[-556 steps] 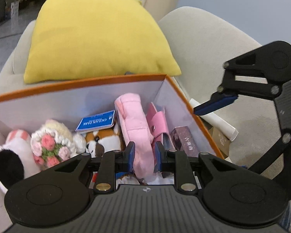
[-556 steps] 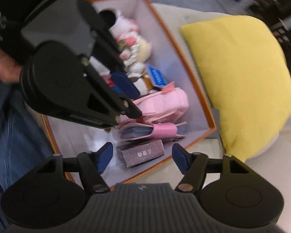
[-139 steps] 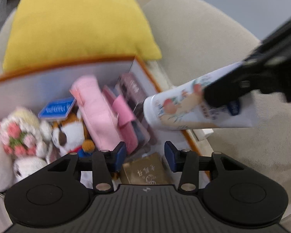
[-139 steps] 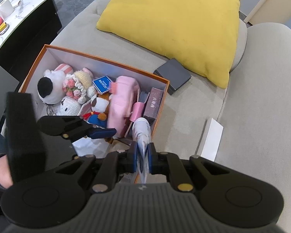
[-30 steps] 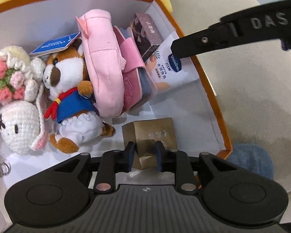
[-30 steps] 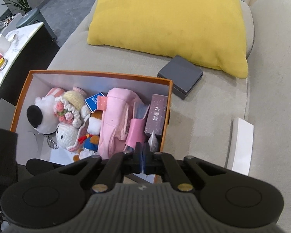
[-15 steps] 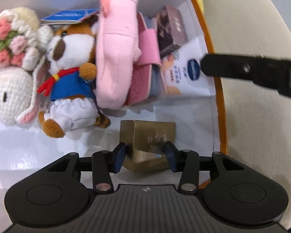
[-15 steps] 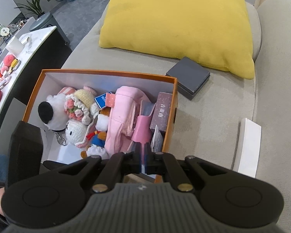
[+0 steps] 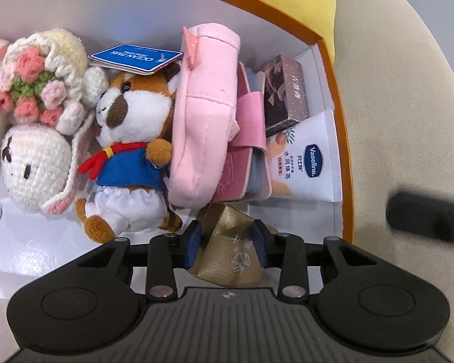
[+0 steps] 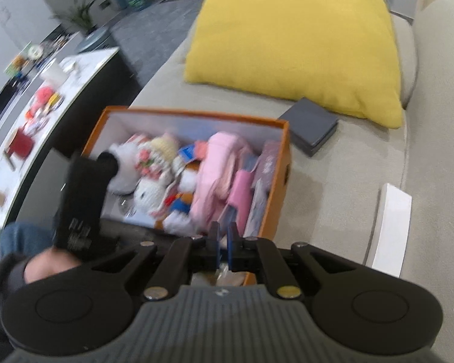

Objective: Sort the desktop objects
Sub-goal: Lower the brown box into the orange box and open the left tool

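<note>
An orange box (image 9: pixel 337 90) with a white inside sits on a beige sofa and holds the sorted things. My left gripper (image 9: pixel 226 237) points down into its near right corner. Its jaws are closing, and the pads press both sides of a tilted gold box (image 9: pixel 230 251). A white Vaseline tube (image 9: pixel 308 160) lies flat against the box's right wall, free of any gripper. My right gripper (image 10: pixel 223 236) hangs above the near right rim of the orange box (image 10: pixel 283 175). Its jaws are opening, a narrow gap shows between the fingers, and nothing is in it.
In the box lie plush toys (image 9: pixel 127 139), a pink pouch (image 9: pixel 205 106) and a brown carton (image 9: pixel 284 90). On the sofa are a yellow cushion (image 10: pixel 296 39), a dark grey box (image 10: pixel 310 127) and a white slab (image 10: pixel 390 227). A cluttered white table (image 10: pixel 39 96) stands at the left.
The right gripper let go of the tube and rose away from the box. The left gripper rolled, widened, then closed on the gold box, which now stands tilted.
</note>
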{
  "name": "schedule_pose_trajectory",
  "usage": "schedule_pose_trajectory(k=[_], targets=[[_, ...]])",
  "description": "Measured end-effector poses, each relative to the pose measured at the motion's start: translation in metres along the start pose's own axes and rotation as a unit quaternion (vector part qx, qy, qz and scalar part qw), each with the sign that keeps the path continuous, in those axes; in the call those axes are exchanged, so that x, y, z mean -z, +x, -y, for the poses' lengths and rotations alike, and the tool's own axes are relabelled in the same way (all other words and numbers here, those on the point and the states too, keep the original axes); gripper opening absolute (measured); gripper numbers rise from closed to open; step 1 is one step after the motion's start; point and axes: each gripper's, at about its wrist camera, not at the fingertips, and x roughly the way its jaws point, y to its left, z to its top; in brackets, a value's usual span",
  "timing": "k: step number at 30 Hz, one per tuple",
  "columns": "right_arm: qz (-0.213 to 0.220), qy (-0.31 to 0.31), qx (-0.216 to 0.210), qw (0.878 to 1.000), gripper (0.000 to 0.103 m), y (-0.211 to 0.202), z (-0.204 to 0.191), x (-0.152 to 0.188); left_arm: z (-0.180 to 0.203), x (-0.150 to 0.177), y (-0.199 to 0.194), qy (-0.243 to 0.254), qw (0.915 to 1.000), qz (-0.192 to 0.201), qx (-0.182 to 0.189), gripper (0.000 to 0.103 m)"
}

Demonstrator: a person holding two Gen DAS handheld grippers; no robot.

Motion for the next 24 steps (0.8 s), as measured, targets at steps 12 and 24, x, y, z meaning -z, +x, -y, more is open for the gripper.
schedule_pose_trajectory(k=[12, 24], targets=[[-0.143, 0.009, -0.020, 0.990, 0.007, 0.066, -0.035, 0.015, -0.031, 0.008, -0.077, 0.060, 0.9965, 0.057, -0.012, 0.038], [-0.212, 0.097, 0.056, 0.971, 0.007, 0.125, -0.039, 0.028, -0.047, 0.006, -0.087, 0.093, 0.9932, 0.060, 0.035, 0.038]])
